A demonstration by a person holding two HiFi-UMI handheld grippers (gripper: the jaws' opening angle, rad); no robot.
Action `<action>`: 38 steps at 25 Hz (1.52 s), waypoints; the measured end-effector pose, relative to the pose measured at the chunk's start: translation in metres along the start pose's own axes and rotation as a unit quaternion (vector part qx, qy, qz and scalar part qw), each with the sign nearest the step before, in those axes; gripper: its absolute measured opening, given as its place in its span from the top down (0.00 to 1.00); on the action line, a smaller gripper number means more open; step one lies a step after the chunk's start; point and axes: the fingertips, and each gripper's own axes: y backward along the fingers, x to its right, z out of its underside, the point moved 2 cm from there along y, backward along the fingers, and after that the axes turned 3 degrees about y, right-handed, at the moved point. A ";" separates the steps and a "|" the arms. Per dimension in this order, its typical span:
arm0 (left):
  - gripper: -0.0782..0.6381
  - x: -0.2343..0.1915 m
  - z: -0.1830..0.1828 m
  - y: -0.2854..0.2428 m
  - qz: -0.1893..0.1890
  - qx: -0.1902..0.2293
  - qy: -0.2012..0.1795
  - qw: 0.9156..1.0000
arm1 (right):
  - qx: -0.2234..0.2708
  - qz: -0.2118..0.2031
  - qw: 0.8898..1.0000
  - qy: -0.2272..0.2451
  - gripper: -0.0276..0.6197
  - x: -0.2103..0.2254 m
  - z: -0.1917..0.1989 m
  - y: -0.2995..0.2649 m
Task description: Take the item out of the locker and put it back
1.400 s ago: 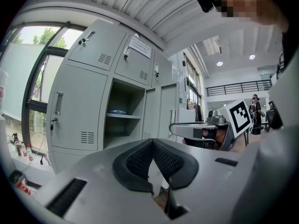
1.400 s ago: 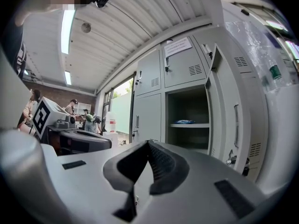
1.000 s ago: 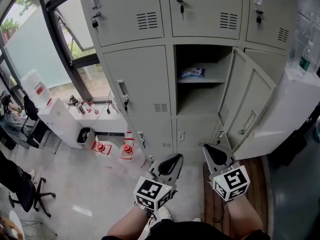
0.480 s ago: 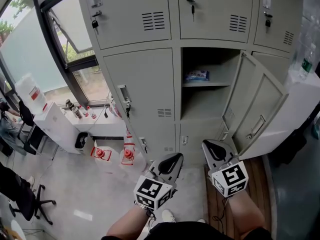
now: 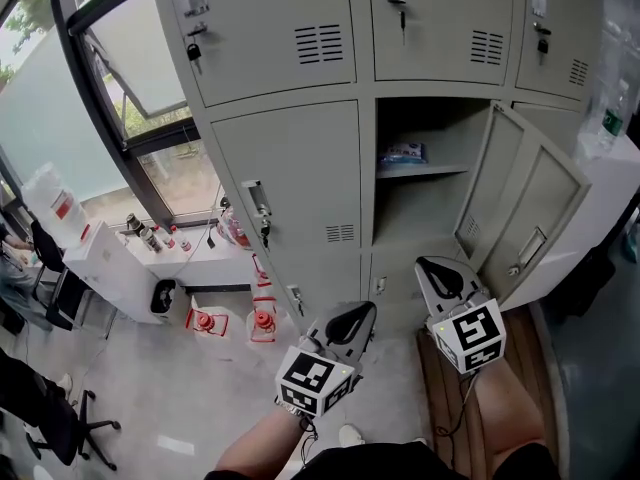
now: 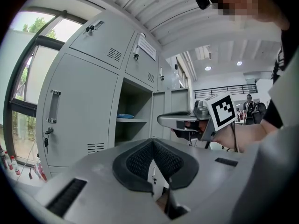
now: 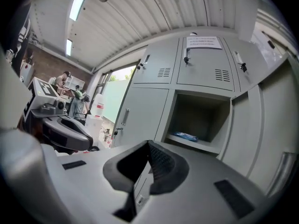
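The item, a flat blue packet (image 5: 404, 153), lies on the shelf of the open grey locker (image 5: 420, 183), whose door (image 5: 525, 208) swings out to the right. It also shows in the left gripper view as the packet (image 6: 125, 116) and in the right gripper view as the packet (image 7: 187, 136). My left gripper (image 5: 362, 313) is shut and empty, held low in front of the lockers, well short of the opening. My right gripper (image 5: 432, 266) is shut and empty too, just below and in front of the open compartment. Each shows its own closed tip: left gripper (image 6: 152, 141), right gripper (image 7: 148, 143).
Closed locker doors (image 5: 290, 198) surround the open one. At the left are a window (image 5: 120, 68), a white counter with small bottles (image 5: 150, 238) and red-and-white cones (image 5: 262, 320) on the floor. A wooden strip (image 5: 440, 368) lies under the right gripper. An office chair (image 5: 55, 418) stands at lower left.
The lockers have drawn nearer and shifted right in the head view. Both grippers have moved forward toward them, still shut and empty.
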 end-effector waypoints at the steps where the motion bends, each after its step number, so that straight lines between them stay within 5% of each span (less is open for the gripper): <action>1: 0.87 -0.001 0.000 0.001 0.004 0.000 0.000 1.000 | -0.003 0.005 1.000 0.009 0.88 0.003 -0.003 -0.003; 14: 0.87 -0.003 -0.008 0.013 0.026 0.010 0.004 1.000 | -0.047 0.030 0.991 0.119 0.87 0.034 -0.033 -0.040; 28: 0.87 -0.017 -0.009 -0.015 0.016 -0.004 -0.005 1.000 | -0.087 0.022 0.982 0.164 0.77 0.091 -0.029 -0.098; 38: 0.87 -0.030 -0.016 -0.060 0.016 -0.011 -0.019 1.000 | -0.155 0.010 0.958 0.242 0.72 0.141 -0.006 -0.156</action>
